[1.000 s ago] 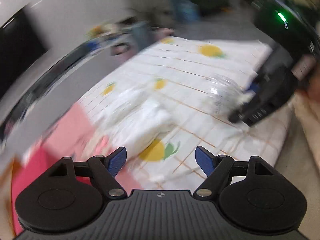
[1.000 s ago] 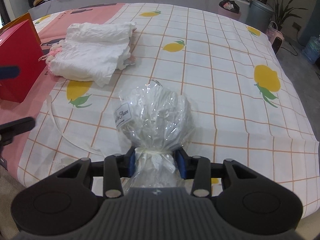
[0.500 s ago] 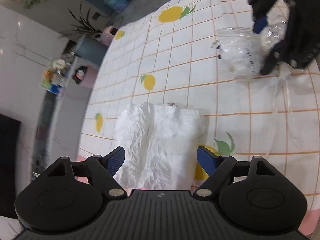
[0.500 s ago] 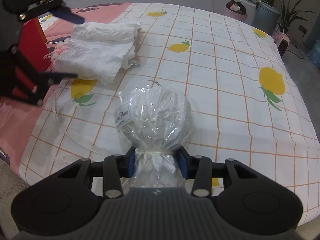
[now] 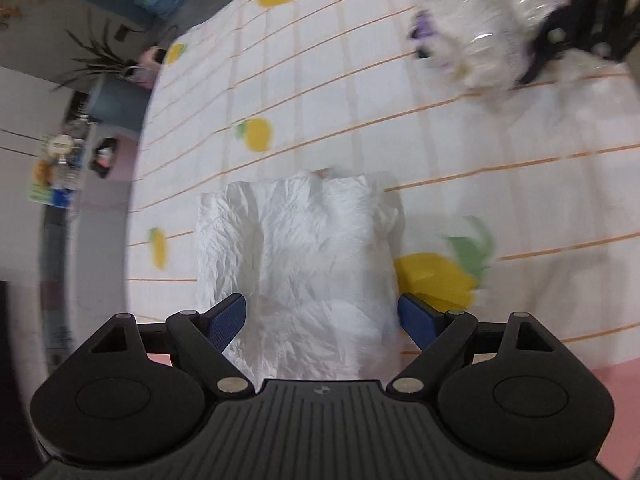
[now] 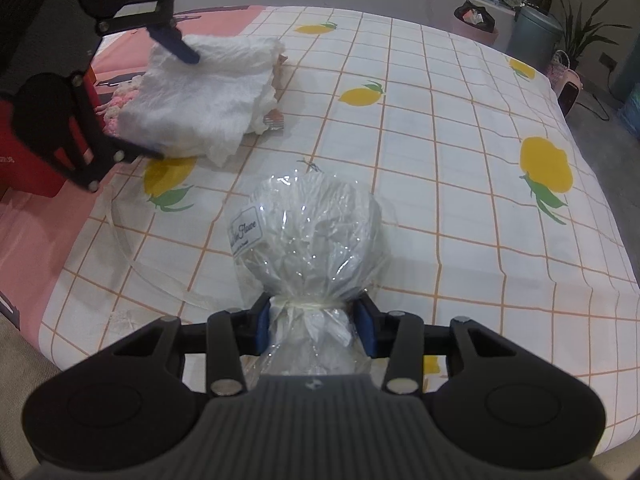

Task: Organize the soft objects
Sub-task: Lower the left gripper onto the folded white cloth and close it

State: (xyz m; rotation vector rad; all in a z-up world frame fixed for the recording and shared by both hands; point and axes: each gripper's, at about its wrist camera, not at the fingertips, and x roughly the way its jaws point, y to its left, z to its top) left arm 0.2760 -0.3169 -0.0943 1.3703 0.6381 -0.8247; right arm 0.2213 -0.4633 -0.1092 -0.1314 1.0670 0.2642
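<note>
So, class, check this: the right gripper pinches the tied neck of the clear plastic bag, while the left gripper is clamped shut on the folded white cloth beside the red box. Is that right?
Not quite. The left gripper is not clamped: the left wrist view shows its jaws wide and opening, straddling the folded white cloth. The rest holds: the right gripper pinches the clear plastic bag at its tied neck, and the cloth lies beside the red box.

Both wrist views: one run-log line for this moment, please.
left claw: opening, straddling folded white cloth | right claw: shut on tied plastic bag neck | surface: lemon-print sheet

Folded white cloth [image 6: 208, 100] flat; tied clear bag [image 6: 308, 236], possibly tissue-filled.
</note>
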